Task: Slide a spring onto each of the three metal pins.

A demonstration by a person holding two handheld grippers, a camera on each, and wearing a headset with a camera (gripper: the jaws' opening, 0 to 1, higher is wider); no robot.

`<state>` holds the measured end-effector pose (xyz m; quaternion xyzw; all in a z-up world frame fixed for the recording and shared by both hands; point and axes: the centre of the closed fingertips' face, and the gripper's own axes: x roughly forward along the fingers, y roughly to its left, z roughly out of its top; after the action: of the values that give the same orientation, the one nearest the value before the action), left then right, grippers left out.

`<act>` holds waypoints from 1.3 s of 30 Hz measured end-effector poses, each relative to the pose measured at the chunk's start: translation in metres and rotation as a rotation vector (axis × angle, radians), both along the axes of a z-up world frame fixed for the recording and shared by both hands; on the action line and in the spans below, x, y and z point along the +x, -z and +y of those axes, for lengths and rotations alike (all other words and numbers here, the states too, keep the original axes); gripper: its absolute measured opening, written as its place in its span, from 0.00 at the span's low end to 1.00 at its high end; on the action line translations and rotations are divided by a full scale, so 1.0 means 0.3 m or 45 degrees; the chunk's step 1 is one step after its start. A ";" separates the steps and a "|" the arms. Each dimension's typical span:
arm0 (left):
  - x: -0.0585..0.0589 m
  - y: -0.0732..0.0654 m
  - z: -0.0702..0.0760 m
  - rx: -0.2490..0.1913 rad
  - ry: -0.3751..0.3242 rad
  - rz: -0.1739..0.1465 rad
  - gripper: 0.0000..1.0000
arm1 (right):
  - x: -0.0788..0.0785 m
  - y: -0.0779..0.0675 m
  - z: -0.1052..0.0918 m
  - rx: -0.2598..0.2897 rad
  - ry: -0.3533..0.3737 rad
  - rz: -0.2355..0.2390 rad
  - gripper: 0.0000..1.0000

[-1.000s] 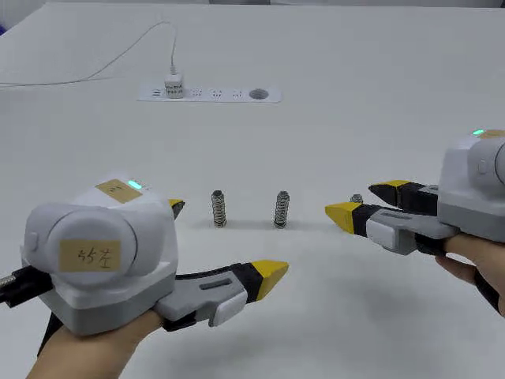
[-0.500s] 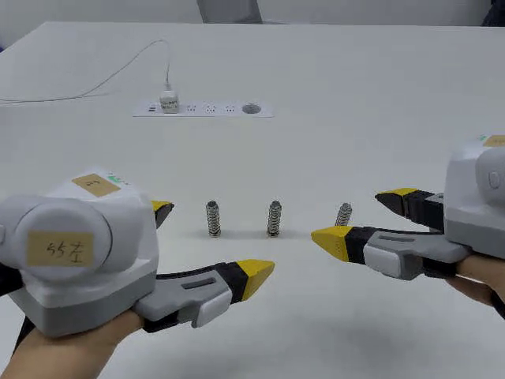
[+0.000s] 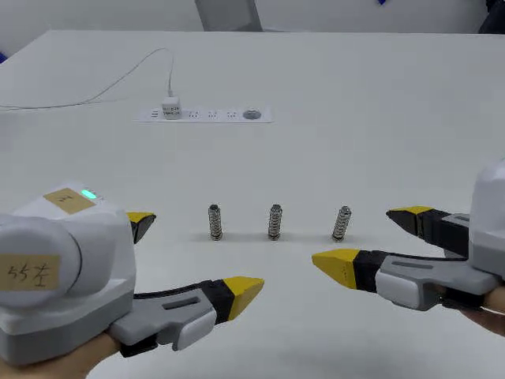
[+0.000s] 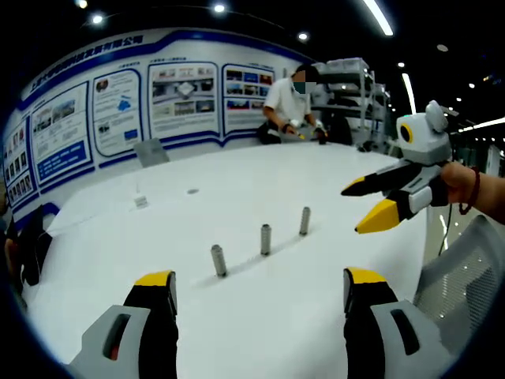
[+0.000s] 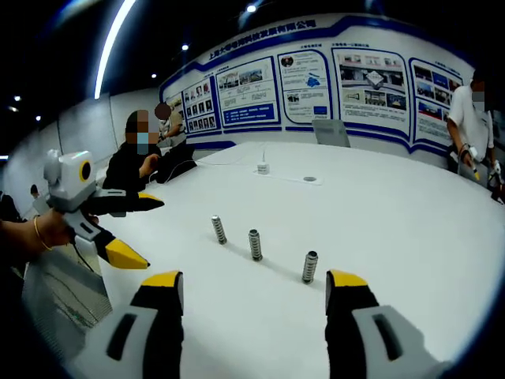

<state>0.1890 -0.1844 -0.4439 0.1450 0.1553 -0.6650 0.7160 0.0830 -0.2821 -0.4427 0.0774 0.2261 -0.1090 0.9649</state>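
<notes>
Springs point(image 3: 274, 223) appeared seated on all three pins point(image 3: 215, 209), so the left gripper point(image 3: 193, 251) and right gripper point(image 3: 368, 237), jaws wide and empty, needed only to keep clear.

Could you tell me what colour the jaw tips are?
Yellow on the left gripper and right gripper, best seen in head view.

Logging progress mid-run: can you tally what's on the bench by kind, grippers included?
Springs, standing upright in a row: 3
Power strip: 1
Charger plugged into it: 1
Grippers: 2, left gripper and right gripper, both open
Total: 7
</notes>
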 end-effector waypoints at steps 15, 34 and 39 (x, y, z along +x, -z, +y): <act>0.000 0.006 0.018 -0.026 -0.018 0.018 0.94 | -0.021 0.010 0.026 0.022 0.047 -0.066 0.82; 0.003 0.031 0.009 -0.012 -0.025 0.027 0.98 | -0.018 0.036 0.009 -0.046 0.036 -0.018 0.86; 0.005 0.040 0.010 0.002 -0.027 0.028 0.99 | -0.015 0.036 0.008 -0.050 0.039 -0.018 0.87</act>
<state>0.1906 -0.1815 -0.4558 0.1366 0.1652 -0.6588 0.7211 0.0785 -0.2798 -0.4537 0.0625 0.2160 -0.1276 0.9660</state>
